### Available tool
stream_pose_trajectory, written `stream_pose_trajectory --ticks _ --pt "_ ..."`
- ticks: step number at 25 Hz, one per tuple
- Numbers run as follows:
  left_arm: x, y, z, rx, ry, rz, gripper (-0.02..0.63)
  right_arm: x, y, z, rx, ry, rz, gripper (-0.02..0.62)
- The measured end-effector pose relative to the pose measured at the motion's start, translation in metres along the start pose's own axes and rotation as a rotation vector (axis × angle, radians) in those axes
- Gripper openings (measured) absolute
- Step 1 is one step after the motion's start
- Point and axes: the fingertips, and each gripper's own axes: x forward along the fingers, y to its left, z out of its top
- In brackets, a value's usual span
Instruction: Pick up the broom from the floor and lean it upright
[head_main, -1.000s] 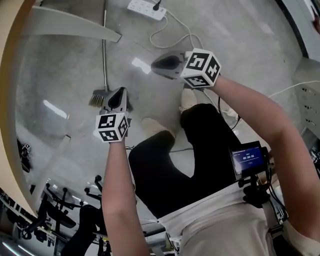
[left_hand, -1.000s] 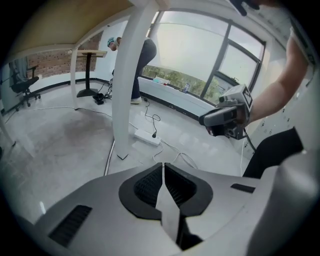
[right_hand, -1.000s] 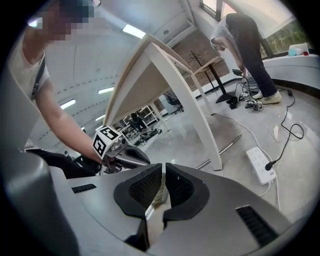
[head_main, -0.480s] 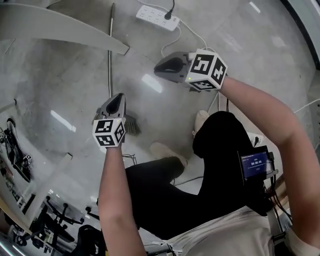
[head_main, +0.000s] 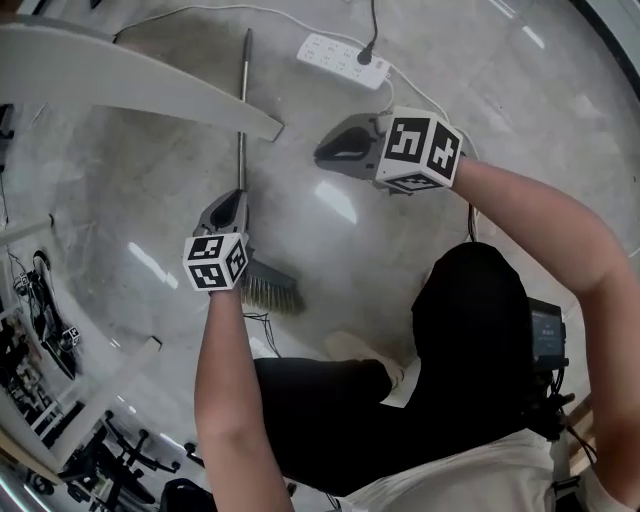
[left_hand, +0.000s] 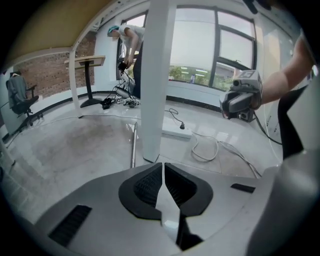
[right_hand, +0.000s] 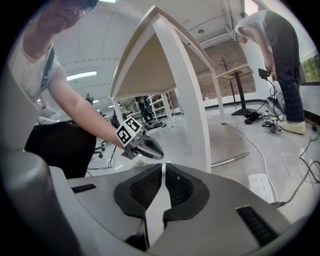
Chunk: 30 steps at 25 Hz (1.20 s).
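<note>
Now, reaching for the broom (head_main: 241, 130) lying flat on the floor (head_main: 130, 200)
Both clenched and empty: left claw (head_main: 230, 203) above the handle, right claw (head_main: 325, 152) nearby. Open the left wide, straddle the handle squarely, then squeeze firmly before lifting.

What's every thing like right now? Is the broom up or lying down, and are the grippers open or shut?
broom, lying flat on the floor, not held
left gripper, shut, nothing in it
right gripper, shut, nothing in it
power strip, on the floor, one black plug in it
</note>
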Motion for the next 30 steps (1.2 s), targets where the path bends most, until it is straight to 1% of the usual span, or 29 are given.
stream_pose_trajectory --ticks 2,5,7,11,14,17,19,20,25,30 --pt "0.014 0.011 -0.012 -0.016 0.033 0.009 0.021 0.003 -0.007 -0.002 -0.002 -0.01 -0.003 0.032" --pt "0.031 0.032 -0.029 -0.082 0.052 0.04 0.021 0.006 -0.013 -0.013 -0.007 -0.004 -0.002 0.032" --pt "0.041 0.045 -0.043 -0.092 0.102 0.06 0.021 0.007 -0.016 -0.022 -0.011 0.01 -0.007 0.032" --pt "0.057 0.063 -0.069 -0.085 0.212 0.088 0.023 0.007 -0.025 -0.033 0.012 0.015 -0.034 0.032" --pt "0.069 0.068 -0.084 -0.073 0.274 0.107 0.023 0.009 -0.027 -0.038 0.023 0.021 -0.042 0.032" --pt "0.081 0.072 -0.09 -0.059 0.297 0.126 0.025 0.011 -0.025 -0.042 0.02 0.033 -0.035 0.032" --pt "0.088 0.074 -0.094 -0.049 0.307 0.139 0.082 0.011 -0.023 -0.046 0.016 0.046 -0.031 0.032" --pt "0.091 0.075 -0.096 -0.046 0.311 0.148 0.095 0.01 -0.023 -0.047 0.016 0.051 -0.032 0.032" --pt "0.099 0.08 -0.105 -0.008 0.358 0.176 0.117 0.005 -0.026 -0.049 0.026 0.07 -0.049 0.032" --pt "0.108 0.088 -0.114 0.015 0.396 0.192 0.12 0.002 -0.03 -0.053 0.032 0.079 -0.059 0.032"
